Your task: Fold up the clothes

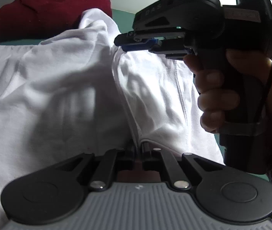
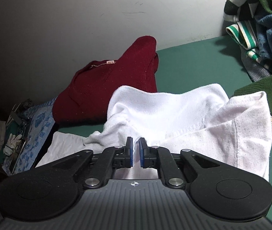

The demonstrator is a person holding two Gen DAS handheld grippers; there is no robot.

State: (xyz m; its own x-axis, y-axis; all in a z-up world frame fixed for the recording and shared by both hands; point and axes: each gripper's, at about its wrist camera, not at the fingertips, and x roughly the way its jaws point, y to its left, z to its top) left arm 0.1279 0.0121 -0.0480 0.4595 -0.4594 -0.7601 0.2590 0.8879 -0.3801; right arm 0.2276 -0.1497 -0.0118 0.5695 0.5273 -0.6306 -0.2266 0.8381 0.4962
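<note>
White cotton fills most of what I can see — the white garment (image 1: 63,88) lies spread over the green table (image 2: 193,61), its far edge bunched up near a dark red sweater (image 2: 109,84) by the wall. The left gripper (image 1: 138,149) is pinched tight on a ridge of that fabric. The right gripper (image 2: 135,151) has its blue pads parted a little with a fold of cloth standing in the gap; whether the pads bear on it at all I cannot tell, but it looks slack.

My worry is that fold. If the right claw has let go and the left pulls on, the cloth could drag lopsided and the crease would skew; the raised hump at the far side could also flop back over itself. The unfolded heap of green and striped clothes (image 2: 260,19) lies close enough on the right that a sweep of the garment might catch it.

From the left wrist view the near hem is hidden under the gripper body, and the person's hand (image 1: 222,95) blocks the right edge. Collar and sleeves I cannot pick out.
</note>
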